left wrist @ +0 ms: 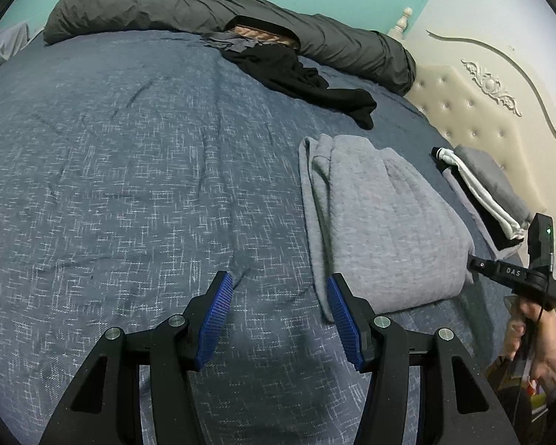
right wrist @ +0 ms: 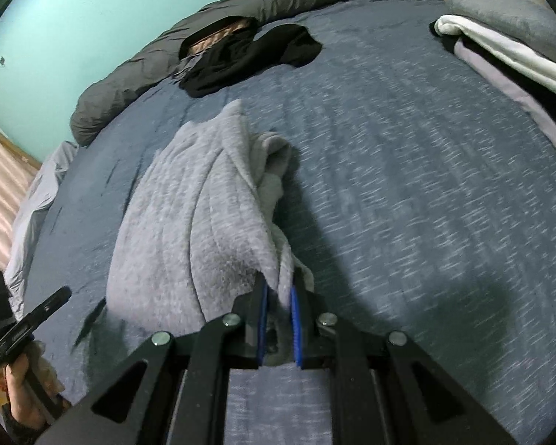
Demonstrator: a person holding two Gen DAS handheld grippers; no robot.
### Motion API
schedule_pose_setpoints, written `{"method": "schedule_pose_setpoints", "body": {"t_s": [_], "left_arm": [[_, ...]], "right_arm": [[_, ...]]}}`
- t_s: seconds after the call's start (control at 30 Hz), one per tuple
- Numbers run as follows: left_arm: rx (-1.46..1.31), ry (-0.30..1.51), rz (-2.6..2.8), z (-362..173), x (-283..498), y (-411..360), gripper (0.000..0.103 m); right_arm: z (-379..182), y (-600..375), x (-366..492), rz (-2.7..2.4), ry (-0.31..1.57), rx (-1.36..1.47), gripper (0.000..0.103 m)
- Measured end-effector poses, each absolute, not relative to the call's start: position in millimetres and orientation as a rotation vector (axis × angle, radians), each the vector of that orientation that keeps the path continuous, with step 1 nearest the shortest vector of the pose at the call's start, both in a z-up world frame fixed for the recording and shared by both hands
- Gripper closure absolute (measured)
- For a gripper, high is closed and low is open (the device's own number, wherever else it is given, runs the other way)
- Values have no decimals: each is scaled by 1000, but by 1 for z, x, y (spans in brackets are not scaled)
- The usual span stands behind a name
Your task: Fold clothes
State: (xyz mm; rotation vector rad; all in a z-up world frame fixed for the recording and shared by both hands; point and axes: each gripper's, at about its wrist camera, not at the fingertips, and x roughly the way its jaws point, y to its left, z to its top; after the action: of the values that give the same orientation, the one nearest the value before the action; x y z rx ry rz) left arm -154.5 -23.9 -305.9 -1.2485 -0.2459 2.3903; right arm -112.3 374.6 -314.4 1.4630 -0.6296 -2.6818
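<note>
Right claw (right wrist: 278, 296) pinching grey garment (right wrist: 189, 222); left claw (left wrist: 278, 293) spread, empty, over bedspread (left wrist: 129, 185).

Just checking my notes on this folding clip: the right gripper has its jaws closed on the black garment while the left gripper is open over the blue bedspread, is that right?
Not quite. The right gripper has its jaws closed on the light grey garment, not the black garment, which lies untouched near the far edge of the bed. The right wrist view shows this. The left gripper is indeed open over the blue bedspread.
</note>
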Motion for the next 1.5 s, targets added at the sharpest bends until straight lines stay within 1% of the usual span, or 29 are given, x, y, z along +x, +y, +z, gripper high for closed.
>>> {"method": "schedule_pose_setpoints", "body": {"t_s": [0.17, 0.57, 0.77, 0.8, 0.87, 0.93, 1.0, 1.07, 1.1, 1.17, 1.2, 1.4, 1.5], "left_arm": [[-1249, -251, 2378, -307, -156, -20, 46], [-1279, -247, 2293, -317, -160, 9, 46], [-1288, -220, 2274, -320, -163, 26, 45], [-1287, -216, 2274, -320, -164, 28, 45], [-1287, -214, 2273, -320, -166, 32, 40], [-1288, -219, 2273, -320, -169, 35, 39], [-1289, -225, 2272, -320, -171, 39, 39], [-1287, -228, 2273, -320, -173, 42, 38], [-1287, -230, 2273, -320, -173, 44, 37], [-1292, -241, 2261, -322, -175, 48, 33], [-1294, -246, 2256, -323, -176, 49, 33], [-1337, -284, 2198, -334, -182, 58, 32], [-1352, -270, 2191, -339, -186, 63, 32]], "right_arm": [[-319, 382, -118, -2712, -617, 1484, 93], [-325, 386, -126, -2693, -501, 1517, 92], [-319, 386, -125, -2660, -435, 1551, 88], [-316, 388, -124, -2665, -434, 1548, 88], [-308, 392, -123, -2675, -432, 1542, 88], [-300, 397, -122, -2688, -433, 1533, 88], [-292, 402, -123, -2702, -441, 1517, 81], [-286, 407, -126, -2711, -462, 1494, 66], [-283, 409, -128, -2710, -480, 1478, 62], [-279, 410, -131, -2700, -512, 1441, 60], [-278, 408, -134, -2689, -518, 1428, 57], [-289, 391, -149, -2613, -481, 1447, 45], [-296, 386, -154, -2598, -471, 1438, 45]]}}
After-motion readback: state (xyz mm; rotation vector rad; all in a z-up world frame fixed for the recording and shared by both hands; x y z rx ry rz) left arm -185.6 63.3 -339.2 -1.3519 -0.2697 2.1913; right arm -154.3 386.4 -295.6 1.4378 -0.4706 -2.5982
